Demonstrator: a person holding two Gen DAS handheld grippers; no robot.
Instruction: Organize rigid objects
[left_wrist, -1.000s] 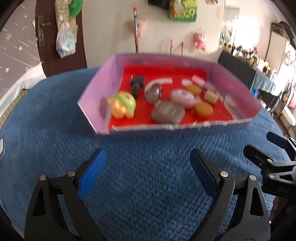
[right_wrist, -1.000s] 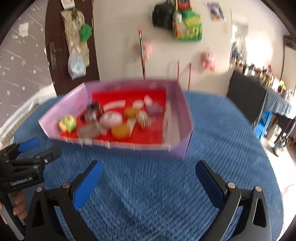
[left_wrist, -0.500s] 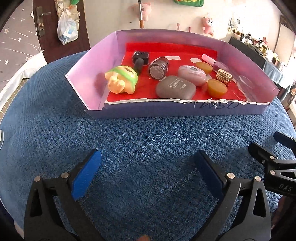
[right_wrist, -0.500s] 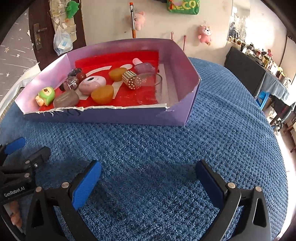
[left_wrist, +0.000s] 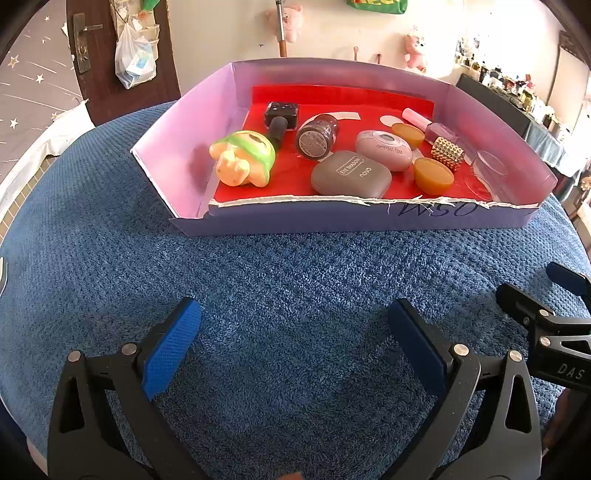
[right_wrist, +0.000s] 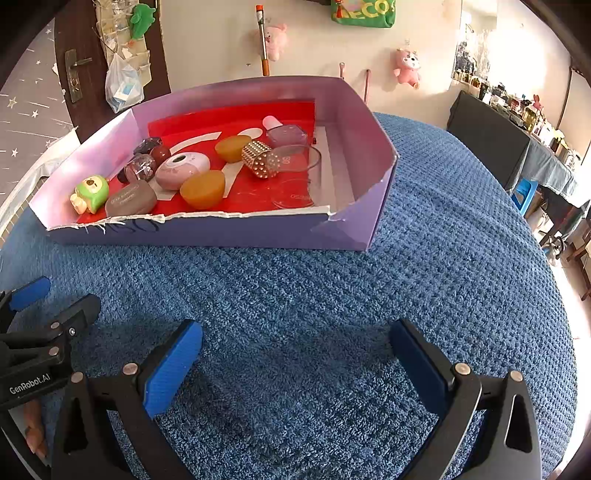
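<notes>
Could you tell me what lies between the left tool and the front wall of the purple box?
Only bare blue towel lies between the left tool and the purple box; the left wrist view shows this.

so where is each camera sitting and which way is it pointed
Left wrist: on the left gripper, low over the blue cloth, facing the near wall of the box; its own open blue-padded fingers show, and the right gripper shows at the right edge.
Right wrist: on the right gripper, facing the box's near right corner; its open fingers show, and the left gripper shows at the left edge.
Shared: box, green toy, grey case, cloth.
</notes>
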